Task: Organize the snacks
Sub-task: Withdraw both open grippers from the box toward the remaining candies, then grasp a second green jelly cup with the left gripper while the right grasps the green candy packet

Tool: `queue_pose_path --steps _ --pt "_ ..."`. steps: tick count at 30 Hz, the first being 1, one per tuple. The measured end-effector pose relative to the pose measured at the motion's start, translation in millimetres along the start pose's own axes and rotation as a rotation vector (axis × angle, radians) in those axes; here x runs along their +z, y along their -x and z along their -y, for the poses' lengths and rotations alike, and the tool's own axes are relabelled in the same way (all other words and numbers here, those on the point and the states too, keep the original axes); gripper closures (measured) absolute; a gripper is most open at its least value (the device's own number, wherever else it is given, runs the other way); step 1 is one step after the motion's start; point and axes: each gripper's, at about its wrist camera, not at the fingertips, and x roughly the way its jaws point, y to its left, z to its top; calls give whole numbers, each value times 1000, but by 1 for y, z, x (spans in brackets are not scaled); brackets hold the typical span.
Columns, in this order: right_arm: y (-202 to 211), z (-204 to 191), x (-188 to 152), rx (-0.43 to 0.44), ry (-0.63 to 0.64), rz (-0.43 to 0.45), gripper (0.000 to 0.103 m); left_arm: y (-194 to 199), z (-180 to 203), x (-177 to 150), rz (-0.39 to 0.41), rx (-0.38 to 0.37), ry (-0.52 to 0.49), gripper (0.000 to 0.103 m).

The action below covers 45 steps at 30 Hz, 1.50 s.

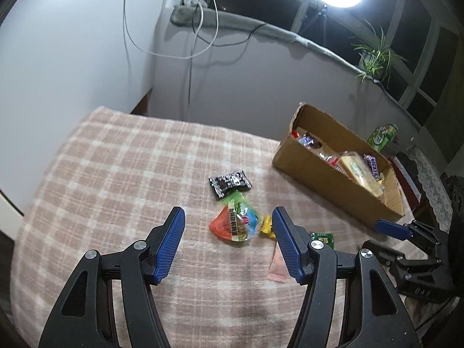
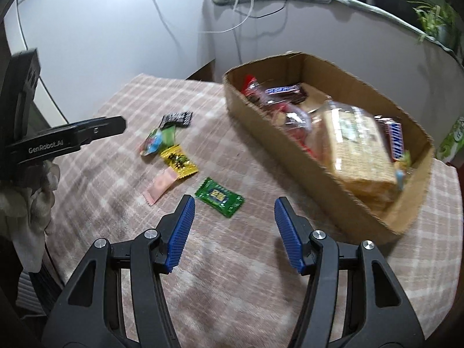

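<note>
The left gripper (image 1: 228, 217) is wide open and holds nothing. It hangs over the checked cloth (image 1: 116, 174) on the table. Between its blue pads (image 1: 171, 240) lies a see-through bag (image 1: 236, 223) with red, green and blue on it. Just past that bag, farther from the gripper, lies a black pack (image 1: 230, 183), touching the bag's far tip. A yellow candy (image 1: 267, 226) lies just beside the right pad, and a pink packet (image 1: 277, 264) lies partly hidden behind that same pad. A green candy (image 1: 322, 237) peeks out to the right of it.

The right gripper (image 2: 234, 211) is open too, with nothing in it. The green candy (image 2: 219, 197) lies on the cloth (image 2: 232, 275) just ahead of it, closer to its left pad (image 2: 181, 232) than to the right one. The candy is not touched. To the left of it lie the pink packet (image 2: 161, 184) and the yellow candy (image 2: 178, 161), touching each other. Farther off are the see-through bag (image 2: 158, 142) and the black pack (image 2: 177, 119).

The box (image 2: 319, 185) sits near the right edge of the table, well ahead of the right pad. It is full of snacks: chocolate bars (image 2: 285, 91) at the far end and a big pack of crackers (image 2: 359, 150) near the close end. A green packet (image 2: 452, 142) stands beyond the box, at the far right.
</note>
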Motion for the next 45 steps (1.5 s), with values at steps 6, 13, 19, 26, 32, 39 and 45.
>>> queue_pose_path --steps 6,13,19,26,32,39,45 --pt "-27 -12 2 -5 132 -59 43 -19 3 -1 -33 -10 -8 41" --pt "-46 -12 2 -32 214 -92 48 -38 4 -4 -66 -18 -14 41" --pt "-52 -12 6 8 226 -74 54 -49 4 -4 -79 -18 -16 41" --pt "-53 -17 6 27 218 -77 71 -58 5 -4 -86 -4 -30 41" --pt "-50 -18 1 24 210 -72 78 -65 8 -7 -87 13 -43 49" --pt "-49 -17 0 23 173 -62 80 -63 8 -9 -73 23 -53 66" --pt "-40 -9 -2 33 133 -44 80 -51 6 -9 -47 16 -34 70"
